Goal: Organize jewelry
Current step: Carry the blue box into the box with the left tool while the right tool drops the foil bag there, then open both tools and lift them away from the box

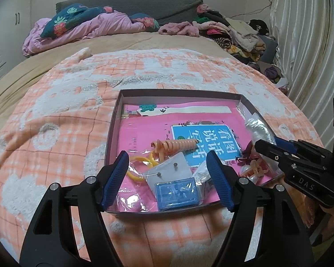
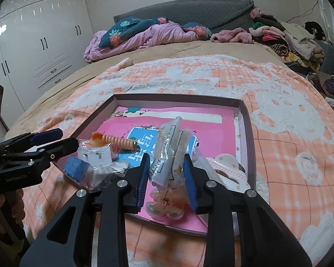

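A shallow box [image 1: 113,120] lies on the bed with a pink book [image 1: 144,131] as its floor and several jewelry items on it. My left gripper [image 1: 168,179] is open over the box's near edge, around an earring card [image 1: 167,169] and a blue case [image 1: 178,193]. An orange spiral hair tie [image 1: 176,145] and yellow clip [image 1: 137,166] lie just beyond. My right gripper [image 2: 168,179] is shut on a clear plastic packet [image 2: 170,155], which also shows in the left wrist view [image 1: 257,129]. A peach hair claw [image 2: 167,202] lies under it.
The box [image 2: 248,133] sits on an orange-and-white checked blanket [image 2: 289,155]. A white bow clip [image 2: 229,169] lies in the box's right corner. Bedding [image 1: 84,26] and a pile of clothes [image 1: 233,33] are at the bed's far end. A white wardrobe [image 2: 33,51] stands to the left.
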`<state>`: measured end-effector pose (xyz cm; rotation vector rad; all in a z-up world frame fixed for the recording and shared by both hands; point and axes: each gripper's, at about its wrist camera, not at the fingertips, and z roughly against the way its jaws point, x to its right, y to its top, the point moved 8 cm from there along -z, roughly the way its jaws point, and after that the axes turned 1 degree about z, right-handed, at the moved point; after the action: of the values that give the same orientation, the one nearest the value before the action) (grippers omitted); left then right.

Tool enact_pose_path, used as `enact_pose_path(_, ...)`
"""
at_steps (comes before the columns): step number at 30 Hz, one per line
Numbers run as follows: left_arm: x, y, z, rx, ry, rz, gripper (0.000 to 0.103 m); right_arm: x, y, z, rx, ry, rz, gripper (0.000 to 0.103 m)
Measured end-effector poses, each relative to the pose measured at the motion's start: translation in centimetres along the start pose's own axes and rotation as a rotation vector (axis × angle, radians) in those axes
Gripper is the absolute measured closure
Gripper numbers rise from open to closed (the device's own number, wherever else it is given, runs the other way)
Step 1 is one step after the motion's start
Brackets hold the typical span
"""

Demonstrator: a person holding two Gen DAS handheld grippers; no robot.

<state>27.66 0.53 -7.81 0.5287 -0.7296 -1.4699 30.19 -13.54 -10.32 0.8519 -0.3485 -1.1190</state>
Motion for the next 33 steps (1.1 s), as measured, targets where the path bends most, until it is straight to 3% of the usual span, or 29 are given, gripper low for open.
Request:
enact_pose_path(12,0.2,0.0,0.5,-0.001,0.006,-0.002,0.036,-0.2,0.3,1.8,0.028,0.01,-0.008,0.057)
enact_pose_path(18,0.2,0.3,1.6,0.005,0.006,-0.003,0.035,-0.2,0.7,4.2,0.071,0.007,-0.023,0.039)
enact_pose_path(23,0.7,0.5,3.1,0.022,-0.008,0.004,0.029,-0.2,0.9,7.0,0.115,-0.03,-0.013,0.011)
enact_pose_path(31,0.9,0.2,6.0,0.057,-0.004,0.014,0.009,-1.3,0.5,10.9,0.163,-0.039,-0.001,0.004)
enact_pose_path(33,0.8,0.1,6.9,0.068,0.006,0.013,0.009,-1.7,0.3,11.8,0.171,-0.036,-0.003,0.004)
